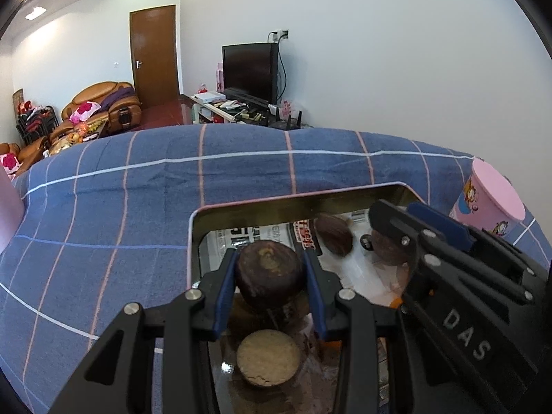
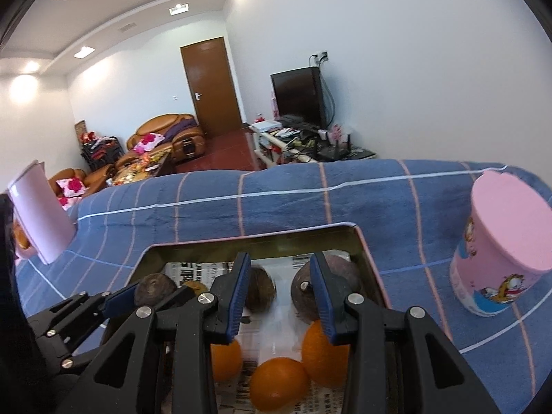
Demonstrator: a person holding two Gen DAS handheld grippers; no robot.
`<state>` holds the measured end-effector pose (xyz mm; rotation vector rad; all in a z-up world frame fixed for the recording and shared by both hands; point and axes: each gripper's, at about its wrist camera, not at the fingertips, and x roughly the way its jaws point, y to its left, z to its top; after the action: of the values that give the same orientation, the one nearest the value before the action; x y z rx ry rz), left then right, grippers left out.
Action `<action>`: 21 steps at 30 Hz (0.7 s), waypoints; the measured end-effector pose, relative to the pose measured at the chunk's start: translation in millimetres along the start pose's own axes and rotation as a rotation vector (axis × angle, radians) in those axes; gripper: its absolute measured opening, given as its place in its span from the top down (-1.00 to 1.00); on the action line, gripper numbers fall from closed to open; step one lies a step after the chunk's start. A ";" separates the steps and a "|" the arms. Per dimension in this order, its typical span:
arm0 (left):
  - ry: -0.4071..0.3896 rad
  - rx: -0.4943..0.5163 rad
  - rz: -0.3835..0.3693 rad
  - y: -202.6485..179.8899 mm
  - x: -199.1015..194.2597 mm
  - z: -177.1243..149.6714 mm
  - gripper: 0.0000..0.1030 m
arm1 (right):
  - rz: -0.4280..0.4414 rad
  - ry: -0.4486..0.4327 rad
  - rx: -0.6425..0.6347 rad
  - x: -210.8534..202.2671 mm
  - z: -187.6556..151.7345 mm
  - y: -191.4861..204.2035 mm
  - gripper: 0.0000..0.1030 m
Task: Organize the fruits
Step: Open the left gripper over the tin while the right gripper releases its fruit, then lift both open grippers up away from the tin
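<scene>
The left gripper (image 1: 270,270) is clamped on a dark round fruit (image 1: 269,274), its blue pads pressing the fruit's left and right sides, and holds it over the metal tray (image 1: 345,200) that sits on the blue checked cloth (image 1: 103,207). The fruit is close to round, so no long axis matters; what counts is that it hangs directly above the near left part of the tray, with a pale-topped round fruit (image 1: 267,358) lying just below it on the newspaper lining. Lowering it straight down would likely land it on or against that one, so a spot slightly farther in looks safer. The right gripper (image 2: 279,293) holds nothing: its jaws stand narrowly apart with only air between the pads, pointing down into the tray's right half. Through that gap a brown fruit (image 2: 260,293) lies farther in, another dark fruit (image 2: 331,286) sits just to the right behind the right finger, and three oranges (image 2: 279,386) cluster nearest, beneath the fingers. The right hand is therefore the nearer one to the oranges. Both tools tilt downward, side by side over the tray, the left one showing at the left edge of the right wrist view. A pink cup (image 2: 500,248) stands on the cloth to the right, well apart from the tray.
</scene>
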<state>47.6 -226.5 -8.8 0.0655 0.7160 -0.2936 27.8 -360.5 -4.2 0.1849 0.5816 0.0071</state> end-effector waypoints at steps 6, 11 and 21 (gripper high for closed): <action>-0.011 0.018 -0.009 -5.2 -1.4 -0.3 -0.41 | -0.072 -0.100 -0.012 -17.9 -4.9 7.2 0.17; -0.067 0.052 0.010 -10.0 -13.3 -2.8 -1.00 | -0.153 -0.189 0.019 -34.6 -8.7 3.3 -0.30; -0.169 -0.009 0.032 3.9 -35.0 -8.7 -1.00 | -0.174 -0.327 0.069 -65.8 -13.4 -5.0 -0.32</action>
<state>18.1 -213.0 7.4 0.0428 0.5481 -0.2623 -34.7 -367.0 19.8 0.1973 0.2698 -0.2091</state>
